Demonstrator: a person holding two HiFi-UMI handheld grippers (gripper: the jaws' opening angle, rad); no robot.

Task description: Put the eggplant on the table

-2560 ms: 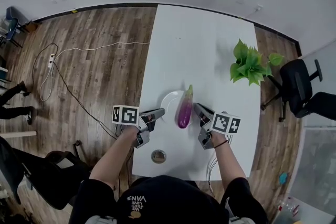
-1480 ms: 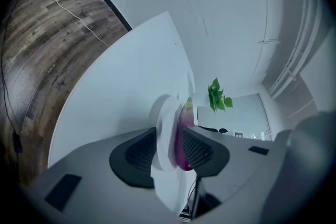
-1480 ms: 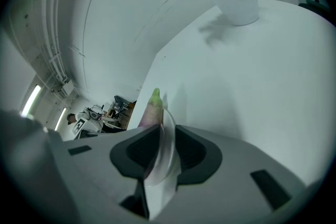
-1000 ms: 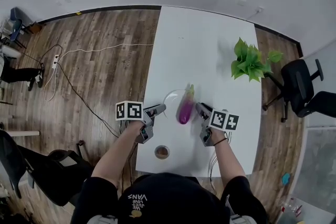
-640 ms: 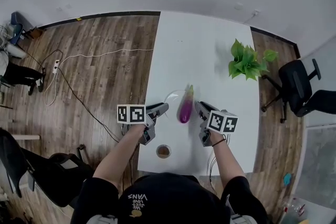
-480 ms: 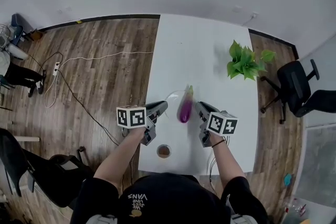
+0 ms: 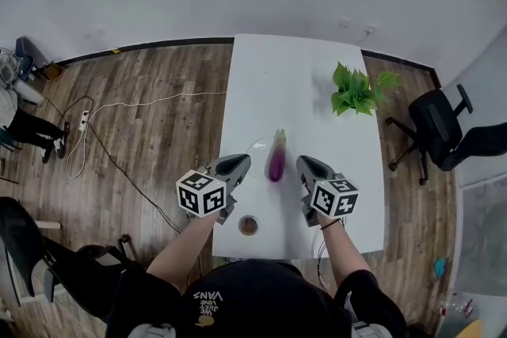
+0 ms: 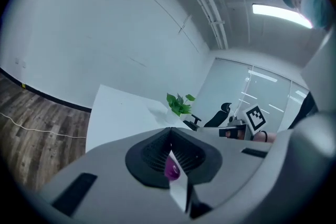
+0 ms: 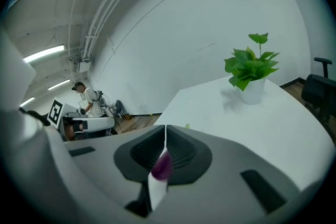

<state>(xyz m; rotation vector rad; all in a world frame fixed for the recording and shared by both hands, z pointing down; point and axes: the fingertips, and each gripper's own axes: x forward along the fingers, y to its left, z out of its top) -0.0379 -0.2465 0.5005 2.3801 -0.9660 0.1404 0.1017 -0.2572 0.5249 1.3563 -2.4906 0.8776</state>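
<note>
Left fingers (image 8: pixel 147 157) newly together, empty

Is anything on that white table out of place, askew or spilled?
Only the eggplant: it seems to lie across the right rim of the plate, neither fully on it nor fully on the table. The plant stands upright, and nothing looks spilled or broken.
</note>
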